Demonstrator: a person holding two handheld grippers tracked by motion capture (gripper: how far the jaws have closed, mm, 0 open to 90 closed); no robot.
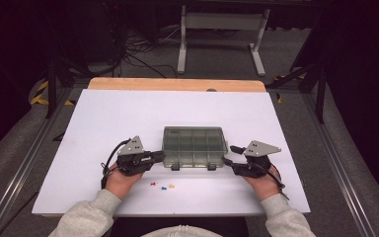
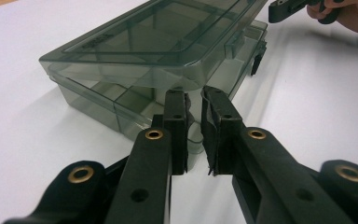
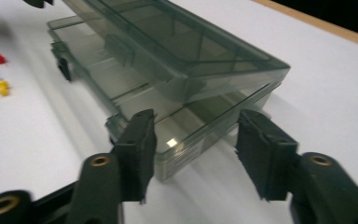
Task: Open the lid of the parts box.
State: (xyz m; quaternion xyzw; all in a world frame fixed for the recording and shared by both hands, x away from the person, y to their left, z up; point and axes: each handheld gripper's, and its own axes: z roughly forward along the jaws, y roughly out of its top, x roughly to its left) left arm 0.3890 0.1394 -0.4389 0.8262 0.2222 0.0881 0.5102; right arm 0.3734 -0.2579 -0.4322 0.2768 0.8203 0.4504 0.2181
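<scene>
One compartment box (image 1: pixel 194 146), three pushpins (image 1: pixel 162 186), two grippers (image 1: pixel 154 159)

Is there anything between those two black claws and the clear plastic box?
Nothing visible. The left gripper is nearly closed right at a corner of the smoky compartment box, and the right gripper stands open around the opposite corner. The coloured pushpins lie apart, nearer the person.

The see-through grey box (image 1: pixel 194 146) lay flat in the middle of the white table (image 1: pixel 103 128), its lid lifted a little.
</scene>
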